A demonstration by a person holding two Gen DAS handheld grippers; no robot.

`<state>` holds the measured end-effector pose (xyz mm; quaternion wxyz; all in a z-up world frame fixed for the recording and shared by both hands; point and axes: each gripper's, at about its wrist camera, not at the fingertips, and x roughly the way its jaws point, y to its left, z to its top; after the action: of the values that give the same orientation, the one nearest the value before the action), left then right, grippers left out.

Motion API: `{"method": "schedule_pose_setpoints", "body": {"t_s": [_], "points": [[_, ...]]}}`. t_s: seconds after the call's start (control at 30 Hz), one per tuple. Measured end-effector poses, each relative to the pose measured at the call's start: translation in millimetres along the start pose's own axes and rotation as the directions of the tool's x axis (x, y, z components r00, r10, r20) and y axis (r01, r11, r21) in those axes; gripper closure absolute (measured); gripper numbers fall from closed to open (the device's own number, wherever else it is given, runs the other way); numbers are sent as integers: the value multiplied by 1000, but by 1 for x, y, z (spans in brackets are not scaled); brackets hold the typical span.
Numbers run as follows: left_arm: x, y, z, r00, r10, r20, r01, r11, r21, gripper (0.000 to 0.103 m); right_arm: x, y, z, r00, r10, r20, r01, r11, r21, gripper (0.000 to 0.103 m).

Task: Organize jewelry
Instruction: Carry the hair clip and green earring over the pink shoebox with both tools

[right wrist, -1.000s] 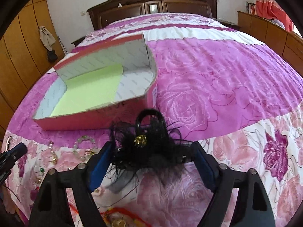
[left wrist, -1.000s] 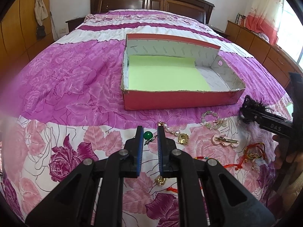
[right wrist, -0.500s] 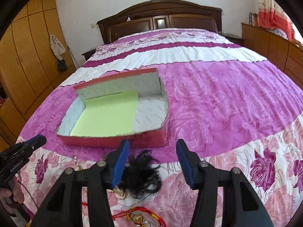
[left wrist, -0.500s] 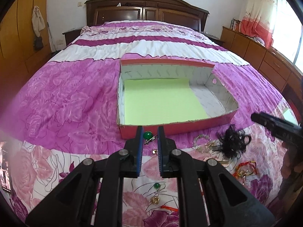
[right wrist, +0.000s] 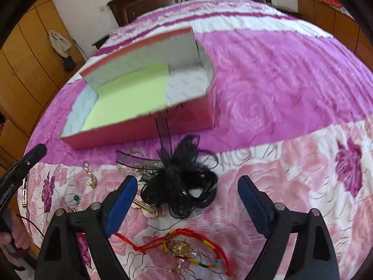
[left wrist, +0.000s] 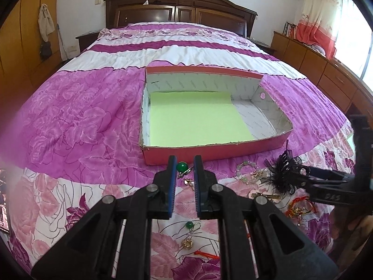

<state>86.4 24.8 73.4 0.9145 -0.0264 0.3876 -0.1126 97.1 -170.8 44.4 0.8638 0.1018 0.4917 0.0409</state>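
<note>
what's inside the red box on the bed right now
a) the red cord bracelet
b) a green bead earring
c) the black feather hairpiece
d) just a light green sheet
d: the red box holds only the light green sheet; the black feather hairpiece, the green bead earring and the red cord bracelet all lie on the bedspread outside it.

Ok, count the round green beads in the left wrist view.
2: one round green bead between the left gripper fingers, another lying on the bedspread below. Others may be hidden.

Both wrist cameras looked down steeply toward the headboard at twelve o'clock, close over the bedspread (left wrist: 70, 116); each view shared the red box (left wrist: 209, 150) (right wrist: 139, 128).
</note>
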Motion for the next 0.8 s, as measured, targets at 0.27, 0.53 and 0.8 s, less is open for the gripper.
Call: {"method": "schedule_pose_setpoints", "body": {"t_s": [0.27,0.53,0.8], "points": [[1,1,-4,1000,-4,-7,4,1000,-1,97,22,-12,-2,999,-11,-36,14,997,78,38],[-2,-3,-1,1000,-16,2,16,1000,5,97,1,-21,-4,999,43,21,-45,996,71,51],[-4,-5,9,1000,-18,15,17,999,32,97,-26,-13,3,993,83,81,-87,995,42,51]]}}
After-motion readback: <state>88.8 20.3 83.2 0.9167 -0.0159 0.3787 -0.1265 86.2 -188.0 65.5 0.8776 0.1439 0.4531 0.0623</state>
